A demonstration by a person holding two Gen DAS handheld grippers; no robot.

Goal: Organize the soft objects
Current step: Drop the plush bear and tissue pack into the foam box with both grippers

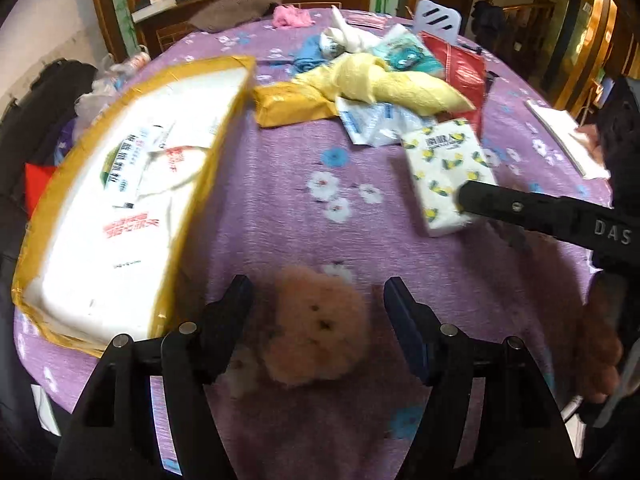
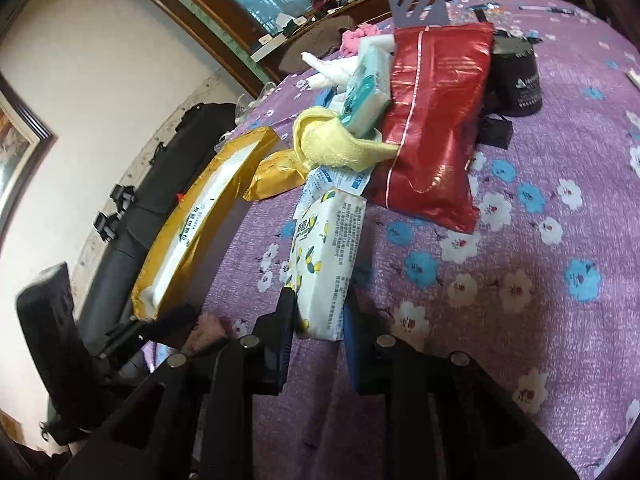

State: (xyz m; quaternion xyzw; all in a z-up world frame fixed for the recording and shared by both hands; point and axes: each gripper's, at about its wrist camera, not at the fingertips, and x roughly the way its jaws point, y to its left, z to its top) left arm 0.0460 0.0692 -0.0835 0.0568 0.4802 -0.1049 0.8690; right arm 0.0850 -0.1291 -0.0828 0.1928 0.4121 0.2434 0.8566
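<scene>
**Q:** What was the state of each hand-held gripper at this point?

**A:** My right hand-held gripper [image 2: 320,316] had its 2 fingers set on either side of the near end of the lemon-print tissue pack [image 2: 326,258]. They looked closed against the pack, which lay flat on the purple floral worktop [image 2: 520,240]. My left hand-held gripper [image 1: 318,300] was spread wide, holding nothing, with the brown plush toy [image 1: 316,328] lying on the worktop between its fingers and touching neither.

**Q:** Where were the other soft items?

**A:** A pile sat further back: the yellow towel [image 1: 384,84], a teal tissue pack [image 2: 364,92] and the red pouch [image 2: 436,120]. The yellow-taped white box [image 1: 120,208] lay open on my left, and I judged it to be the collection point.

**Q:** How was the step in hand best executed?

**A:** 1. I judged that the right grip should bite deeper than the pack's end seam, since a soft pack will sag and swing when lifted by 1 end. 2. Lift straight up before traversing, to avoid dragging the cloth. 3. For the plush toy, centre the left fingers on its body and close firmly, as the pile compresses a lot. 4. Keep both arms apart while crossing toward the box.
</scene>
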